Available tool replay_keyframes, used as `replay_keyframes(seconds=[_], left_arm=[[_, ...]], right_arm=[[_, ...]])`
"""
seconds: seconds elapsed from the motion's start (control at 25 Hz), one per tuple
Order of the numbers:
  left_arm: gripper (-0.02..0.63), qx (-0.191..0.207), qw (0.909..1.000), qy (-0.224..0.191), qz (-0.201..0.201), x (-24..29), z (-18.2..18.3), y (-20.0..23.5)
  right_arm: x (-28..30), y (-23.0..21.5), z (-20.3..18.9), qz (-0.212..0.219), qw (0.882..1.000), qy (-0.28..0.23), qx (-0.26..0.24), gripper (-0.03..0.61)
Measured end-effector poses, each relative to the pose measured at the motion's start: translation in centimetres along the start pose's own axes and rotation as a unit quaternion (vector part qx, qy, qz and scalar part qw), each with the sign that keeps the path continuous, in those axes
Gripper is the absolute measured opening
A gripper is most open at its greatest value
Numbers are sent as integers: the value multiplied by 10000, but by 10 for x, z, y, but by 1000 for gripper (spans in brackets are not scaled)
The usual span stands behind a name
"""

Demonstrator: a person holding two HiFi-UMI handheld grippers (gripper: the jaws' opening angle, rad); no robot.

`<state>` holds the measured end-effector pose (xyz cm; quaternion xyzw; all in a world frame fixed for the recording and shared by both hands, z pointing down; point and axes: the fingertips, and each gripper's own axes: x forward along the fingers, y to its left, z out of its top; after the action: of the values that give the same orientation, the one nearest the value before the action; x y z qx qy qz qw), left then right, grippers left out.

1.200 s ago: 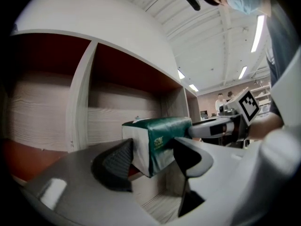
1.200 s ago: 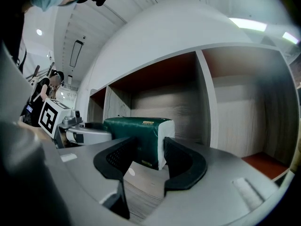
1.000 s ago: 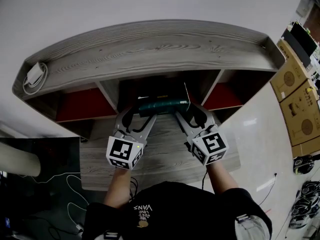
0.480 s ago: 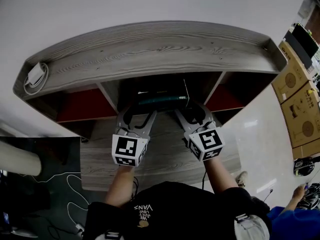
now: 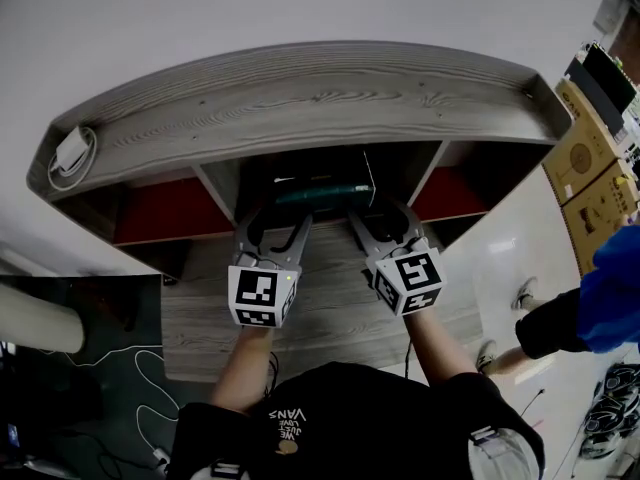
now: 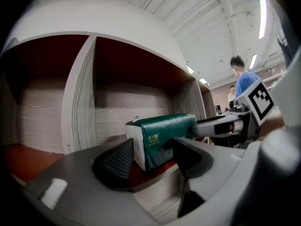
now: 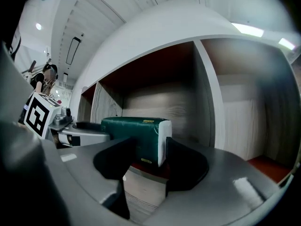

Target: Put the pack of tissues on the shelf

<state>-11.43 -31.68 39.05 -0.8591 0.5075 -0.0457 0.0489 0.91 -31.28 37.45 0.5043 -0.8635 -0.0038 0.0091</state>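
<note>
Head view puts the pack of tissues [image 5: 322,193] at 12 o'clock from both grippers, inside the middle compartment of the shelf [image 5: 300,98]. My left gripper [image 5: 283,218] is clamped on its left end and my right gripper [image 5: 372,216] on its right end. I judge the carry nearly done. What is left is setting it on the red floor [image 6: 143,173] and letting go; I cannot tell whether it rests there yet.

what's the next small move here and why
Probably ease both grippers a little forward, then lower. The left gripper and right gripper each clamp one end of the green tissue pack, which is just at the mouth of the middle compartment, seemingly above its red floor, so it likely isn't set down yet.
</note>
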Motion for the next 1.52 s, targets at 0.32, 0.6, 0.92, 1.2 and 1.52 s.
replay_keyframes(seconds=[0.32, 0.6, 0.92, 1.2, 1.52], left_arm=[[308, -93, 9999, -95, 57, -13, 1, 2], [268, -114, 9997, -188, 141, -31, 2, -3], [61, -23, 9998, -206, 54, -30, 4, -11], [52, -53, 10000, -48, 3, -18, 1, -8], [52, -115, 9999, -32, -46, -6, 2, 0]], right_arm=[[-14, -5, 5, -193, 9997, -125, -15, 193], [-26, 3, 13, -141, 9993, -304, -143, 87], [-19, 12, 6, 26, 9998, -148, -121, 5], [-9, 6, 4, -88, 9998, 14, -189, 5], [4, 0, 6, -164, 9996, 102, -212, 5]])
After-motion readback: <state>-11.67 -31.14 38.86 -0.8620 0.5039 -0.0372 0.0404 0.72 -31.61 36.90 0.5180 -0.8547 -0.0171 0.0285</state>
